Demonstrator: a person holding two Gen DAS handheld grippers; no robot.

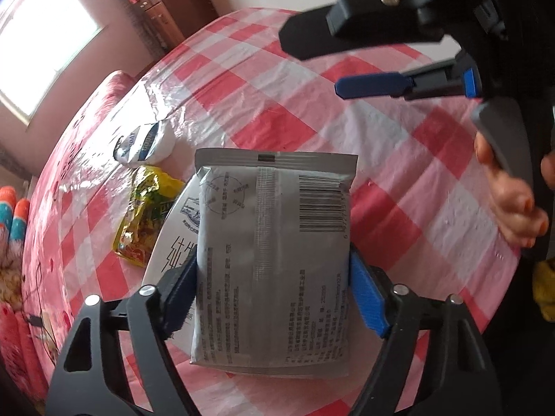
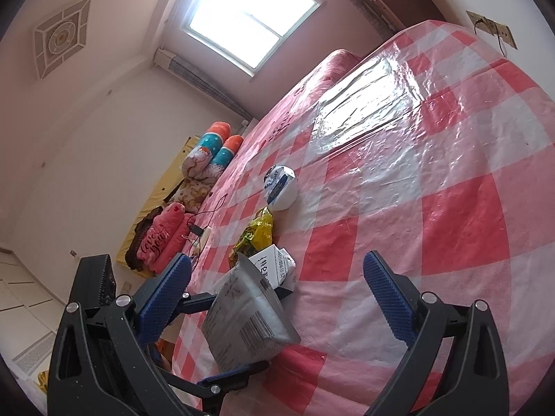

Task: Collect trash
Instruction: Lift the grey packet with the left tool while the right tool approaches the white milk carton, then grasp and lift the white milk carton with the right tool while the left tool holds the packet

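Observation:
My left gripper (image 1: 274,294) is shut on a grey foil pouch (image 1: 274,242) with a barcode and holds it above the red-and-white checked table (image 1: 399,159). The pouch also shows in the right wrist view (image 2: 246,315), clamped by the left gripper's blue pads. Under it lies a white milk carton (image 2: 274,267). A yellow snack wrapper (image 1: 145,211) and a crumpled white-and-blue bag (image 1: 145,142) lie further left on the table. My right gripper (image 2: 277,294) is open and empty above the table, to the right of the pouch; it shows in the left wrist view (image 1: 329,62) at the upper right.
The table's left edge borders a pink sofa (image 1: 86,131) with rolled cushions (image 2: 215,152) and a cable with a charger (image 2: 197,228). A wooden cabinet (image 1: 159,10) stands behind the table. A hand (image 1: 510,194) holds the right gripper.

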